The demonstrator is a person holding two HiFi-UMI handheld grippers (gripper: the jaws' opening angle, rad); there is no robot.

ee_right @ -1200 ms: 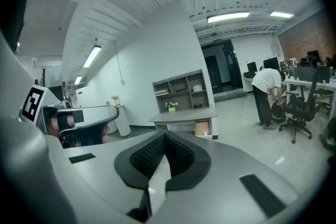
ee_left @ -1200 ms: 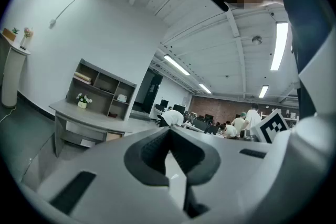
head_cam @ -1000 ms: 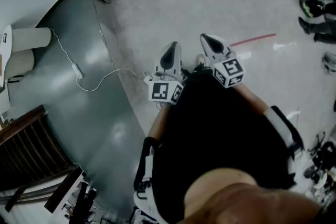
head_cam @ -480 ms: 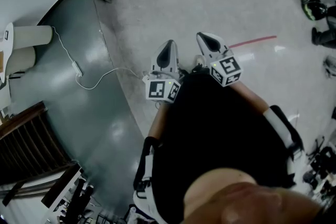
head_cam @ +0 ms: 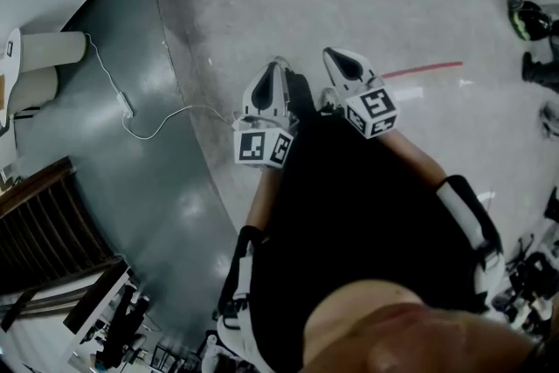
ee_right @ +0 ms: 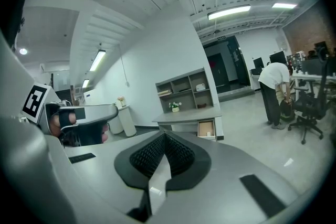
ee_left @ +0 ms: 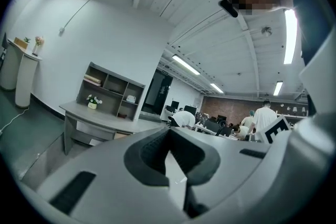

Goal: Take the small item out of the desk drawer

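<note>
The jaws of the left gripper (ee_left: 169, 139) are pressed together, with nothing between them. The jaws of the right gripper (ee_right: 164, 139) are pressed together too, and also empty. Both grippers are carried close in front of the person's body, above the floor (head_cam: 410, 4), and they point almost level into the room. Far ahead stands the bench (ee_right: 189, 117) with a shelf (ee_right: 184, 91) at its back, and its drawer (ee_right: 206, 128) is pulled out. Inside the drawer a pale item (ee_right: 207, 134) seems to lie, but it is too small to tell what it is. The bench is well apart from both grippers, so I judge the task is only at the approach. Such a small item should be light. If it is hard and smooth it may slip, so 1 gripper should open and take it across its narrow sides, near the middle.
</note>
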